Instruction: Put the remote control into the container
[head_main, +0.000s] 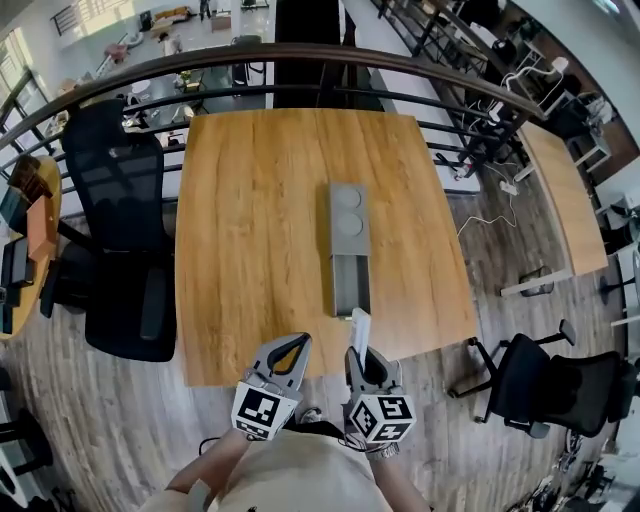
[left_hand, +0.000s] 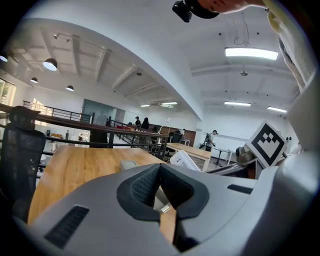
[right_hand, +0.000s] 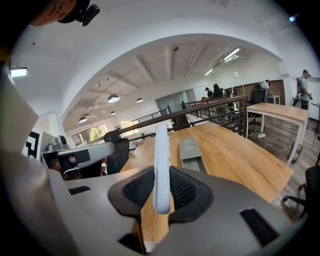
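A slim white remote control (head_main: 360, 330) stands on edge between the pads of my right gripper (head_main: 358, 352), which is shut on it; it juts up and forward (right_hand: 161, 165) in the right gripper view. The long grey container (head_main: 350, 250) lies in the middle of the wooden table (head_main: 250, 250), just beyond the remote's tip. Its far end has two round recesses and its near end is an open trough (right_hand: 191, 150). My left gripper (head_main: 300, 342) hovers beside the right one at the table's near edge, its fingertips meeting with nothing between them (left_hand: 160, 167).
A black office chair (head_main: 125, 230) stands at the table's left side and another (head_main: 560, 385) at the near right. A dark railing (head_main: 300, 55) runs behind the table. A second wooden table (head_main: 565, 195) stands to the right.
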